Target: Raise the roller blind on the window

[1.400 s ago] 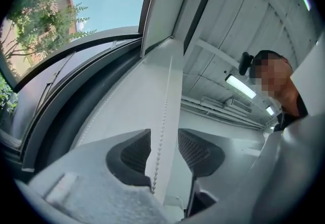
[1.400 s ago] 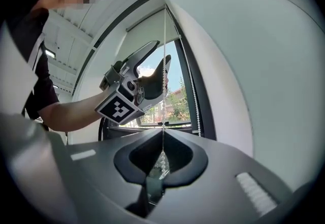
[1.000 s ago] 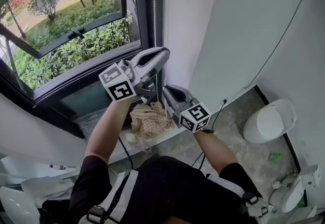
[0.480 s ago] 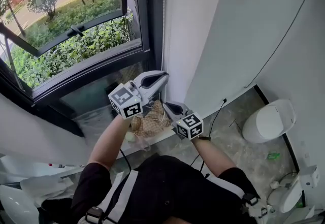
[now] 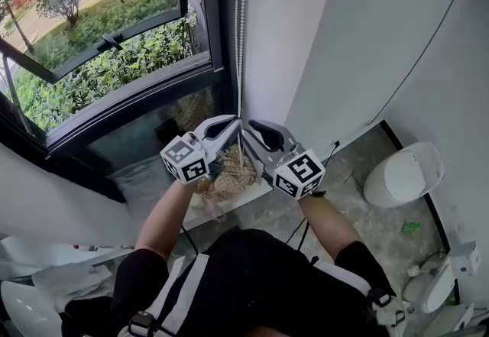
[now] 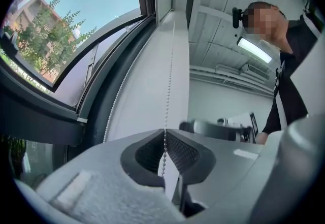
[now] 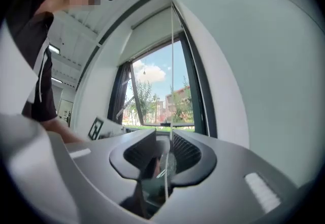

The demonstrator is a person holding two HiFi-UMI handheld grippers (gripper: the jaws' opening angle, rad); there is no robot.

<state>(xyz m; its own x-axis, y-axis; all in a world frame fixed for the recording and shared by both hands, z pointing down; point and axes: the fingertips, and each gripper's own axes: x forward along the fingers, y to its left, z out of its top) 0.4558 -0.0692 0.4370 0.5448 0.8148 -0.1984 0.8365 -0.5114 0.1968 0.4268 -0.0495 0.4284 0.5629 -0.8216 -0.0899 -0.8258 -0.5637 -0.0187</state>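
Both grippers are low against the window frame (image 5: pixel 221 30), right where the bead chain (image 5: pixel 240 37) drops down the frame's wall-side edge.

The left gripper (image 5: pixel 228 127) has its jaws pressed together on 1 strand of that chain. In the left gripper view the beads (image 6: pixel 168 81) run straight down into the nip of the left gripper (image 6: pixel 164 130), taut above it. That reads as the bottom of a pull, with the clamp holding the strand so the blind can't slip back.

The right gripper (image 5: pixel 258 134) sits just on the far side of the chain from the frame, and its jaws have just been opening. The right gripper view shows the pads (image 7: pixel 189 151) spread, with a chain strand (image 7: pixel 171 65) hanging in the gap and nothing pressing on it. My read: it has let go so it can travel up the frame for a fresh bite while the left one anchors. That's the hand-over-hand rhythm.

The roller blind (image 7: pixel 152 30) itself appears only as a pale band across the top of the frame in the right gripper view, with clear glass below. It looks mostly raised, though I can't tell how much is left to wind. A 2nd strand (image 6: pixel 114 101) hangs closer to the frame, so the risk is grabbing the wrong 1 and lowering it.
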